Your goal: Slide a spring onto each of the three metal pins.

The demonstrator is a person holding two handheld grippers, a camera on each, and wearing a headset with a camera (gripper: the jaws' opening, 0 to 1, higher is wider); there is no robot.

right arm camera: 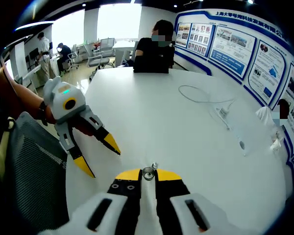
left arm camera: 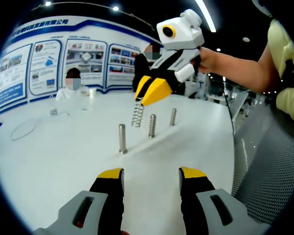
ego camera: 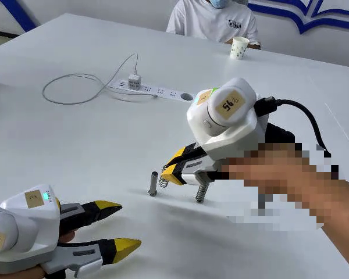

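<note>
My right gripper (ego camera: 170, 172) is shut on a small steel spring (ego camera: 163, 182) that hangs from its yellow tips just above the white table (ego camera: 93, 145). A bare metal pin (ego camera: 153, 183) stands just left of the spring, and a pin wearing a spring (ego camera: 202, 192) stands to its right. In the left gripper view the held spring (left arm camera: 137, 115) hovers between the bare pin (left arm camera: 122, 138) and the sprung pin (left arm camera: 152, 126); a third pin (left arm camera: 173, 116) stands farther back. My left gripper (ego camera: 119, 226) waits open at the near left, holding nothing. The right gripper view shows the spring (right arm camera: 148, 172) end-on.
A white power strip (ego camera: 151, 90) with a plugged charger and looped cable lies at the back of the table. A paper cup (ego camera: 239, 47) stands by a seated person at the far edge. A mesh chair (left arm camera: 264, 166) is beside the table.
</note>
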